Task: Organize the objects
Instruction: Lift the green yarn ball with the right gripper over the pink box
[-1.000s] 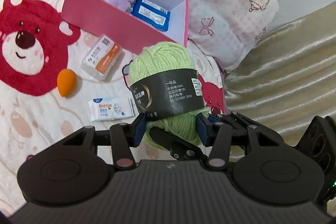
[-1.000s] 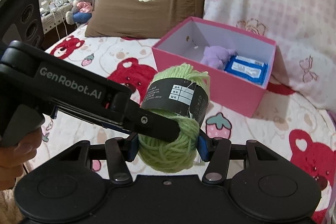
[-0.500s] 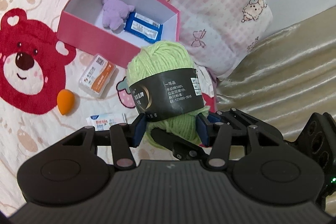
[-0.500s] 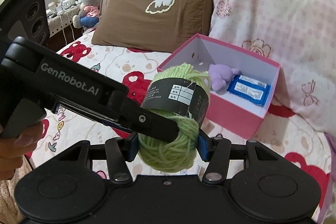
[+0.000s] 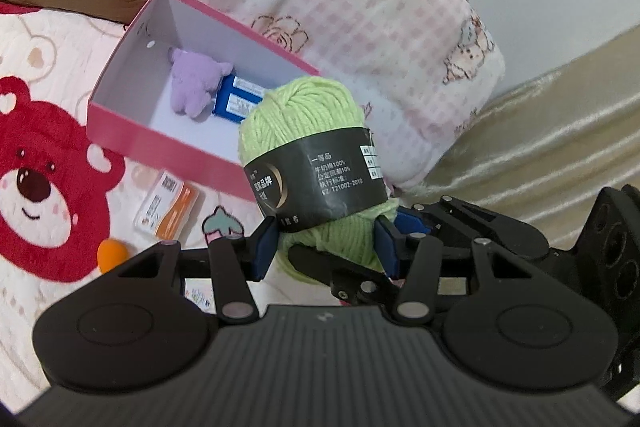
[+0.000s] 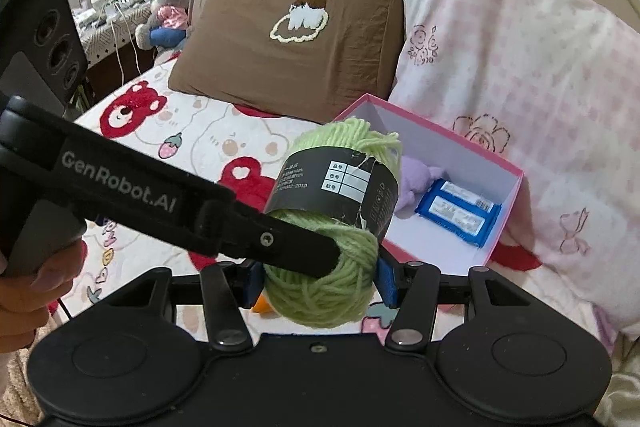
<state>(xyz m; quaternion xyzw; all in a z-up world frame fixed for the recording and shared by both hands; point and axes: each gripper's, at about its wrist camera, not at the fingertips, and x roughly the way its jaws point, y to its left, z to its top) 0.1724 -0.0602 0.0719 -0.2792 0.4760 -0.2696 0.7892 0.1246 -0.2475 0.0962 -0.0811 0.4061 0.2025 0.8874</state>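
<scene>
A ball of green yarn (image 5: 308, 131) hangs above the bed (image 5: 48, 75), gripped at its lower half by both of my tongs at once. My left tongs (image 5: 324, 247) clench it between their blue pads, and my right tongs (image 6: 318, 277) clasp the same lower end from the other side. The black paper band wraps its middle, above the pads. Behind the yarn sits the open pink box (image 5: 132, 135), holding a purple plush toy (image 5: 192, 83) and a blue packet (image 5: 236, 101).
</scene>
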